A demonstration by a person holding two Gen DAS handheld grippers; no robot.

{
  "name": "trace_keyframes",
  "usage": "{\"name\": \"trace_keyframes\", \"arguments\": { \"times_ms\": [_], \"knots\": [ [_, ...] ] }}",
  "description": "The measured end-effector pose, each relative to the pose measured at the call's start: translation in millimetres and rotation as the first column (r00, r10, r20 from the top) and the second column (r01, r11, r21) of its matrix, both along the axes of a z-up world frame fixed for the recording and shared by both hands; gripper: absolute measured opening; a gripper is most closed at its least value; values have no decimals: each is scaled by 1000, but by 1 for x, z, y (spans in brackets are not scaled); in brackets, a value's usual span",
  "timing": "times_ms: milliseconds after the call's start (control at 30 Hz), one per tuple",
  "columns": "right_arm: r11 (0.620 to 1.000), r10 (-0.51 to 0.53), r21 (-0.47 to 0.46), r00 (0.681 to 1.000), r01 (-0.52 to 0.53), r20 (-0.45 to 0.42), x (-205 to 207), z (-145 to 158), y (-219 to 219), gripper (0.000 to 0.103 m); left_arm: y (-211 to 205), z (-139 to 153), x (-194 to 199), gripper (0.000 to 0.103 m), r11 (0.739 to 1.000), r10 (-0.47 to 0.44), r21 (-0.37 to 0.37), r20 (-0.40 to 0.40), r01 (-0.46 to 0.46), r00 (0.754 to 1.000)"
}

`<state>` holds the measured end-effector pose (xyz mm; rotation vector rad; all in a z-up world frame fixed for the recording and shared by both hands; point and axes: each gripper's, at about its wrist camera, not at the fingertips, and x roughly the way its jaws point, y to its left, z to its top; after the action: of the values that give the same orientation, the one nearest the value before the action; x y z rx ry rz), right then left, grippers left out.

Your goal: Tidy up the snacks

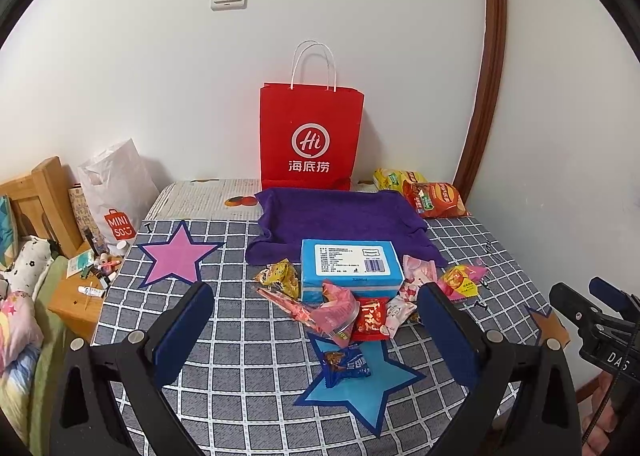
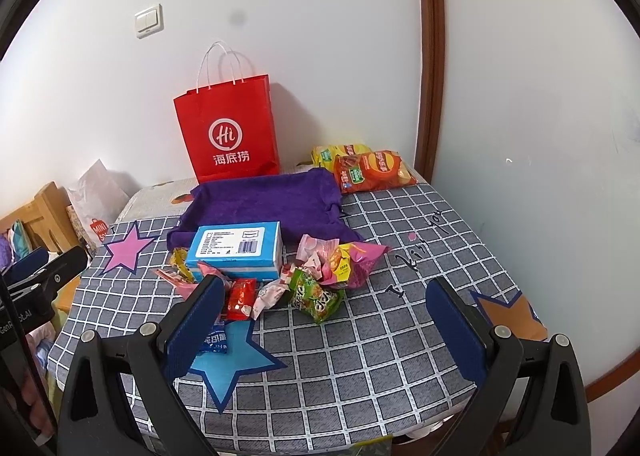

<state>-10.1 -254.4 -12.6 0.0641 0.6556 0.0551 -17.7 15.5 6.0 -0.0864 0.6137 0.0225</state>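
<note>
The table [image 2: 392, 340] wears a grey checked cloth with stars printed on it. The blue box [image 2: 236, 250] sits mid-table, its far edge on the purple towel [image 2: 276, 204]. Beyond the towel a red bag [image 2: 228, 136] stands against the wall. Small snack packets [image 2: 316, 296] crowd the box's near side (one on the blue star [image 2: 236, 360]). Two chip bags [image 2: 370, 170] lie far right of the box.
</note>
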Motion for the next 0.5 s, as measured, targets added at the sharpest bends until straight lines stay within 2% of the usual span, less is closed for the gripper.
{"name": "trace_keyframes", "arguments": {
  "times_ms": [500],
  "knots": [
    [1000, 10, -3, 1000, -10, 12, -3, 1, 3, 100, 1, 1, -2, 102, 1000, -3, -4, 4, 3, 1000]
  ]
}}
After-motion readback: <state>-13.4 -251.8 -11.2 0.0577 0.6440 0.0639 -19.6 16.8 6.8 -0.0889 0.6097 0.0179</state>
